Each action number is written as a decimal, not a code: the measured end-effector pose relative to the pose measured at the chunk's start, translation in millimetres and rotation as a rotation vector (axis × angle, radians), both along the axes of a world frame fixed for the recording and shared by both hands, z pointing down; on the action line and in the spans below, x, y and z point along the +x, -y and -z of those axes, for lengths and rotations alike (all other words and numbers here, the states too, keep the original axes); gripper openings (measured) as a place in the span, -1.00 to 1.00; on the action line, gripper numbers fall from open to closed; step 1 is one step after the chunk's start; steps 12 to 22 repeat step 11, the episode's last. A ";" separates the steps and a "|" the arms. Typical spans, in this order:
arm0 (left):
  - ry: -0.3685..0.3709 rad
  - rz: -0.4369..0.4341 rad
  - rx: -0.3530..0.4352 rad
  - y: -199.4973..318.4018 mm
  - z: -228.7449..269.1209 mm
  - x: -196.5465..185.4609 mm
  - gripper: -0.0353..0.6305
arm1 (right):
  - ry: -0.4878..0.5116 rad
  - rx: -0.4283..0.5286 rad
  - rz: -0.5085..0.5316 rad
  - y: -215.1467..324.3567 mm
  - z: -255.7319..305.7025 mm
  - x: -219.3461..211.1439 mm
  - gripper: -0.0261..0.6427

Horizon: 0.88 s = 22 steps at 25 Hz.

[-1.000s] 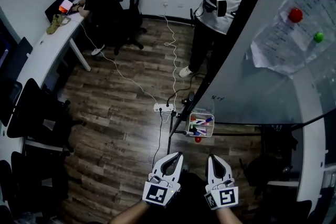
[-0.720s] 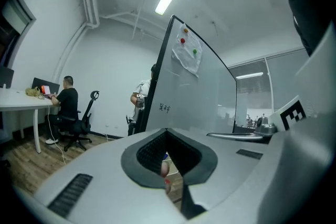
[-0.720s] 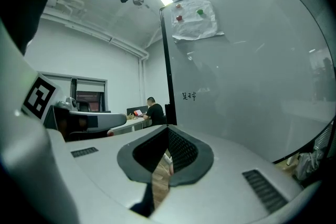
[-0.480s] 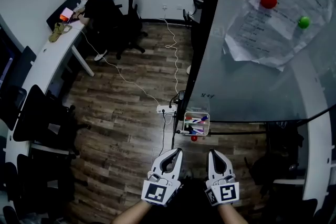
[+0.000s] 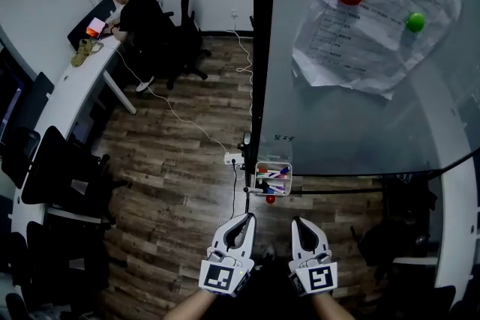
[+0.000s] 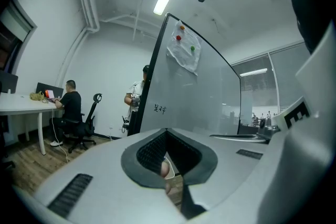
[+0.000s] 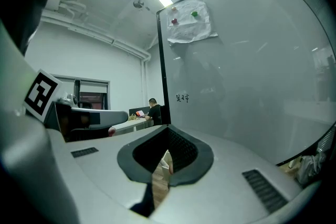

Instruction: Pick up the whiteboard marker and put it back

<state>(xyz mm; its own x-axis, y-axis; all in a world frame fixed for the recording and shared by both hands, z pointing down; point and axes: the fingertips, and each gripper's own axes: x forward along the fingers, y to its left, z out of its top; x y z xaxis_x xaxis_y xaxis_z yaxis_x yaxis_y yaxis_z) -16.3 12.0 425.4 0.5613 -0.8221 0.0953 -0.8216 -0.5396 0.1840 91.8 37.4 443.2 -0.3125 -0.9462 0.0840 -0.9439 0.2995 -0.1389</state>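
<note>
Hanging low before the whiteboard (image 5: 352, 124), the left hand-held gripper (image 5: 244, 219) and right hand-held gripper (image 5: 298, 222) each have jaws pressed together on nothing. Markers (image 5: 274, 174) lie in the tray (image 5: 257, 180) at the board's black edge, ahead of the tips. Open floor (image 5: 172, 176) spreads leftward. The left gripper view shows a standing person (image 6: 137, 99) behind that edge, nearly hidden in the head view.
</note>
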 end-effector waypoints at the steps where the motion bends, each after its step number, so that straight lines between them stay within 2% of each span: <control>1: 0.003 0.004 0.001 0.2 0.2 0.8 -0.87 | 0.008 0.002 0.001 0.1 1.2 0.3 -0.89; 7: 0.022 0.011 0.002 -6.7 -4.4 12.4 -0.87 | 0.001 -0.031 0.005 -7.6 -1.9 13.8 -0.89; 11: 0.009 0.020 0.013 -11.9 -4.1 24.8 -0.87 | 0.012 -0.019 0.021 -13.5 -0.6 21.8 -0.89; 22: 0.009 0.020 0.013 -11.9 -4.1 24.8 -0.87 | 0.012 -0.019 0.021 -13.5 -0.6 21.8 -0.89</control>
